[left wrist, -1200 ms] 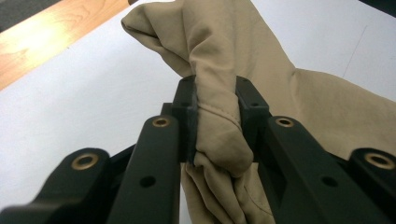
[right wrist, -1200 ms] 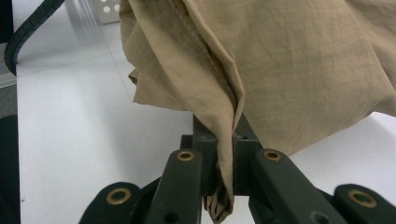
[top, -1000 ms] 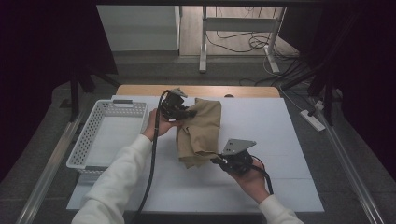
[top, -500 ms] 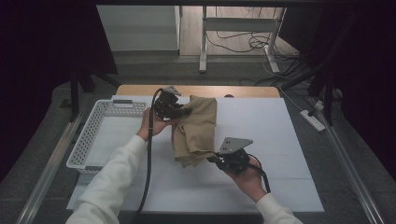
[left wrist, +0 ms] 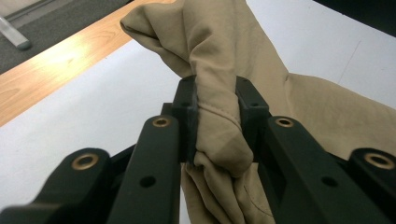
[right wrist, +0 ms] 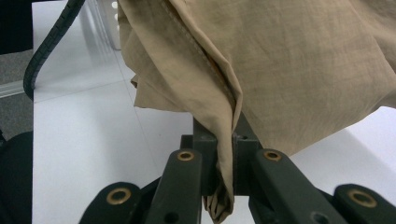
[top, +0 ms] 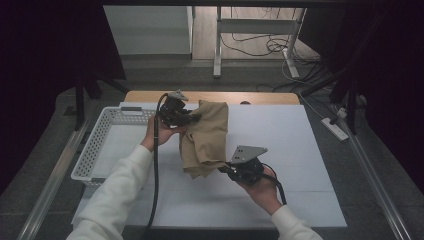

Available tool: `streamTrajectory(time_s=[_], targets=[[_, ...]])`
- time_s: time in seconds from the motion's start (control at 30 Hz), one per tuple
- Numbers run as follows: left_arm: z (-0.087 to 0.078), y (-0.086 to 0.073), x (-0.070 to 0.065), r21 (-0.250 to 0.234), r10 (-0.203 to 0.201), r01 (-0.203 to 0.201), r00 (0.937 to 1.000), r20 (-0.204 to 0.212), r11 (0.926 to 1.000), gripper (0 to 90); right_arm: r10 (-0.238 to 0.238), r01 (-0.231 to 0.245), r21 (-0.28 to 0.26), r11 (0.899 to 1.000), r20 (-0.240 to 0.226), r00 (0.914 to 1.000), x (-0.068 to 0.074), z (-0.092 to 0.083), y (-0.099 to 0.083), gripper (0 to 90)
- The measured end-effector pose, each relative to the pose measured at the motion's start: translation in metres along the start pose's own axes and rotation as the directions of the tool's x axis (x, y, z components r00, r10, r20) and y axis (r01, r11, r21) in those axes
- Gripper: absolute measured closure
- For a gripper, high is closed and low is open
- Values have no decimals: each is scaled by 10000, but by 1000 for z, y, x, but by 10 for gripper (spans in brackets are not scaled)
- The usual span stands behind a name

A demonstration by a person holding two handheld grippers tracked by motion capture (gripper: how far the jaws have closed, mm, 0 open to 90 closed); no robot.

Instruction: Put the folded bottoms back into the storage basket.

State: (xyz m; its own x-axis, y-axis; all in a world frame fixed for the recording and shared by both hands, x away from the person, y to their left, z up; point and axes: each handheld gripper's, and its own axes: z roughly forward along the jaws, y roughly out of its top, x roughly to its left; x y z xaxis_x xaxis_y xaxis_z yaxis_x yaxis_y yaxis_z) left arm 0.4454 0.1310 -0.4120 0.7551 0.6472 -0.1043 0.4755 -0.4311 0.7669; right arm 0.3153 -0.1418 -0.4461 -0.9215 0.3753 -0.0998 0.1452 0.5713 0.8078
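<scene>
At nine o'clock on the white tabletop (top: 300,150), a white slotted basket (top: 100,145) is sitting by the left edge, its near wall running alongside my left sleeve (top: 115,195). Just to its right, I am holding the left tongs (top: 192,119) at about eleven o'clock from the tabletop's centre, and they are pinching a gathered fold of the tan cloth (top: 207,137); in the left gripper view the left tongs (left wrist: 217,121) are pressing the bunched fabric (left wrist: 219,140) from both sides, with the rest of it spilling away toward the wooden strip (left wrist: 56,65) at ten o'clock. The cloth is hanging in a crumpled drape between my two hands, over the middle of the tabletop, its upper corner near twelve o'clock. Further right, at about five o'clock from the cloth, I am gripping the right tongs (top: 227,169), which are pinching the cloth's lower edge; in the right gripper view the right tongs (right wrist: 224,154) are clamping a thin hemmed fold (right wrist: 224,140) while the fabric is billowing above them. A black cable (top: 155,165) is trailing down beside my left forearm.
</scene>
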Motion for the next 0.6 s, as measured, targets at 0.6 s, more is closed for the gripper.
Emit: streamTrajectory(time_s=[0.6], targets=[[-23, -2, 3, -252, -4, -1, 9998, -194, 9997, 740, -174, 170, -246, 9996, -137, 9998, 4, 6, 13, 841]])
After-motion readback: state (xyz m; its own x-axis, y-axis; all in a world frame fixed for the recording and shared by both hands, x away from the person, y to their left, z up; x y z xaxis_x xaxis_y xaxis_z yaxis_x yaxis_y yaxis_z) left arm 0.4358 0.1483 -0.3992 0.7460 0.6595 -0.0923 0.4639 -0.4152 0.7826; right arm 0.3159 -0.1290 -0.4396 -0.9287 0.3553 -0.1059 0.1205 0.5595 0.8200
